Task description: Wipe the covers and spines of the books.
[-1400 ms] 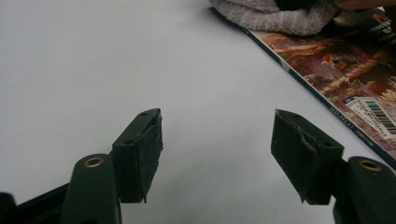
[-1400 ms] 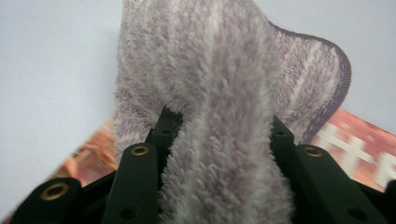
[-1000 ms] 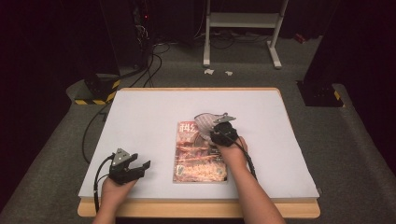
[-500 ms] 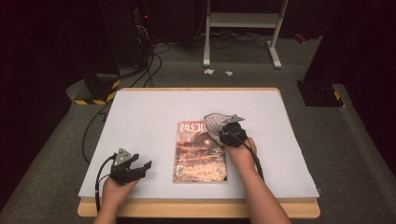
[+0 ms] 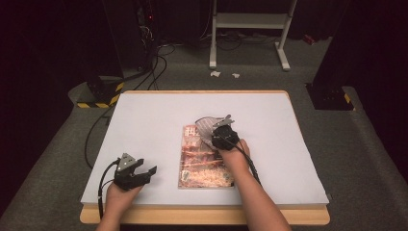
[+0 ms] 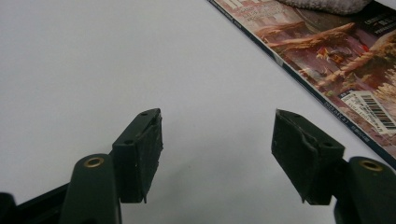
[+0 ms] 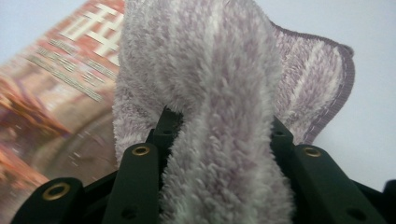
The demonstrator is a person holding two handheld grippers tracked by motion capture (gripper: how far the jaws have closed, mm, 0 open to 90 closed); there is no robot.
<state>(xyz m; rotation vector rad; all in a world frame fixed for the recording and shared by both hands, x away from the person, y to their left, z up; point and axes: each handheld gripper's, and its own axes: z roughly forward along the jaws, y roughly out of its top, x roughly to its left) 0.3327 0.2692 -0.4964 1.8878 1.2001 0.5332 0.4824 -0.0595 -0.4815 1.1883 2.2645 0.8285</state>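
Right claw (image 7: 219, 135) clamped on cloth (image 7: 210, 70) hiding magazine (image 5: 202, 161) top, left claw (image 6: 217, 154) apart.

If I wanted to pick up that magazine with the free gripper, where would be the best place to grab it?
Probably the magazine's long left edge, the spine facing the left gripper. It lies flat on the table, so the fingers would need to come in low from the left and slip under that edge. The far end is under the cloth held by the right gripper.
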